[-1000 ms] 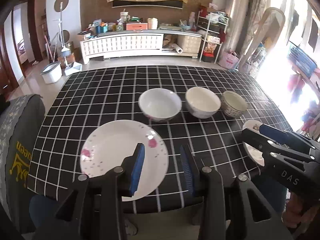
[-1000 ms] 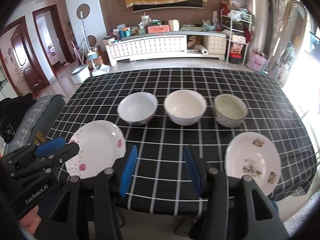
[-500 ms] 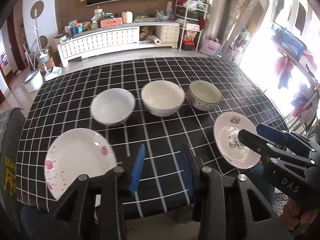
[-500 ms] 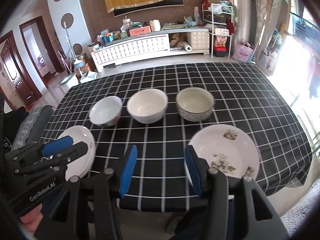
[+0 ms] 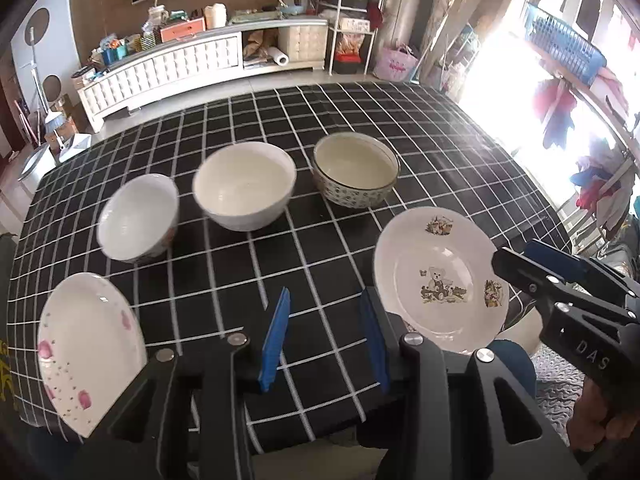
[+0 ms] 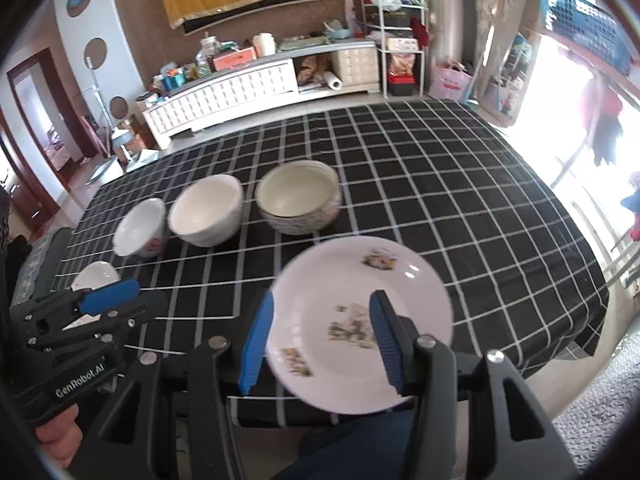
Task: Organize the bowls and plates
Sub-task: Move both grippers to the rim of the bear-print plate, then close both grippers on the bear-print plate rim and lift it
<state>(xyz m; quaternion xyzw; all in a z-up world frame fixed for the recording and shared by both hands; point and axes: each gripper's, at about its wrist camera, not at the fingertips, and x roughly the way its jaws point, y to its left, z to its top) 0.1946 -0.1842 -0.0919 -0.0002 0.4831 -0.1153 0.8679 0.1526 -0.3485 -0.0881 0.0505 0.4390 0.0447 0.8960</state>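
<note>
Three bowls stand in a row on the black checked tablecloth [image 5: 460,152]: a white floral bowl [image 5: 138,222] at left, a plain white bowl [image 5: 244,188] in the middle, a patterned bowl [image 5: 356,174] at right. A pink-flower plate [image 5: 90,350] lies at the front left, a bear-print plate [image 5: 440,280] at the front right. My left gripper [image 5: 324,340] is open and empty above the front edge between the plates. My right gripper [image 6: 320,340] is open, its jaws either side of the bear-print plate [image 6: 360,280], above its near half. The right gripper also shows in the left wrist view [image 5: 536,264].
A white TV cabinet [image 5: 200,64] cluttered with items stands beyond the table. A white shelf rack [image 5: 352,20] and a bright window lie at the right. A grey covered chair [image 6: 36,268] stands at the table's left. The left gripper shows at lower left of the right wrist view [image 6: 108,300].
Both grippers have swung to the right along the table's front edge. The right gripper now hangs over the bear-print plate; the left has left the pink-flower plate behind. Both stay open.
</note>
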